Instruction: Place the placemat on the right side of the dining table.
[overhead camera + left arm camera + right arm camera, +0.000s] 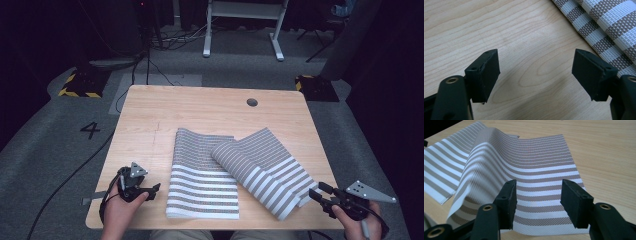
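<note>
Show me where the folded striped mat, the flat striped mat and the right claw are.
folded striped mat (260,170): high view, on its rolled-over fold.
flat striped mat (202,185): high view, on its middle stripes.
right claw (537,202): right gripper view, midway between its open fingertips.

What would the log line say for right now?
left gripper: open, beside flat mat | right gripper: open, off folded mat | both mats on table

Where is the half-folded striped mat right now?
In the high view the folded mat lies on the right half of the table, overlapping the flat mat at its left, with the right tongs open just off its near corner.
</note>
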